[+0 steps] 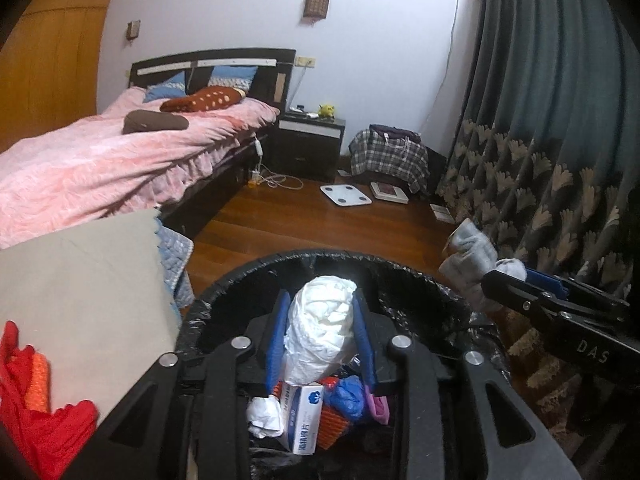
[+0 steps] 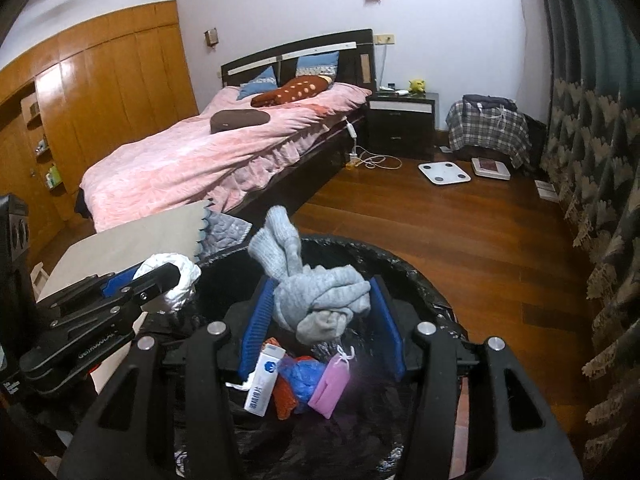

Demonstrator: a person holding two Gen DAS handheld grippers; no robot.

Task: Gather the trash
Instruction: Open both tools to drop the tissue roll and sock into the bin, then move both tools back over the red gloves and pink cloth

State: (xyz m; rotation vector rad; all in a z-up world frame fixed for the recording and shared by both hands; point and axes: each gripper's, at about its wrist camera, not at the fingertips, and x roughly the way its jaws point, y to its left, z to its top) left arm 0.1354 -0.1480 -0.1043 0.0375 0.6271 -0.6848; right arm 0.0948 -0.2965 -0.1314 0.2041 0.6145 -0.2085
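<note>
The left tool (image 1: 322,330) is clamping a crumpled white wad (image 1: 320,328) and the right tool (image 2: 322,320) is clamping grey socks (image 2: 320,300), both hanging over the black-lined bin (image 2: 420,276), which is holding a white box (image 2: 262,384) and a pink pouch (image 2: 330,388).

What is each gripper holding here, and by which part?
The left gripper clamps a crumpled white bag around its middle; the right gripper clamps a bundle of grey socks at its knotted lower part.
</note>
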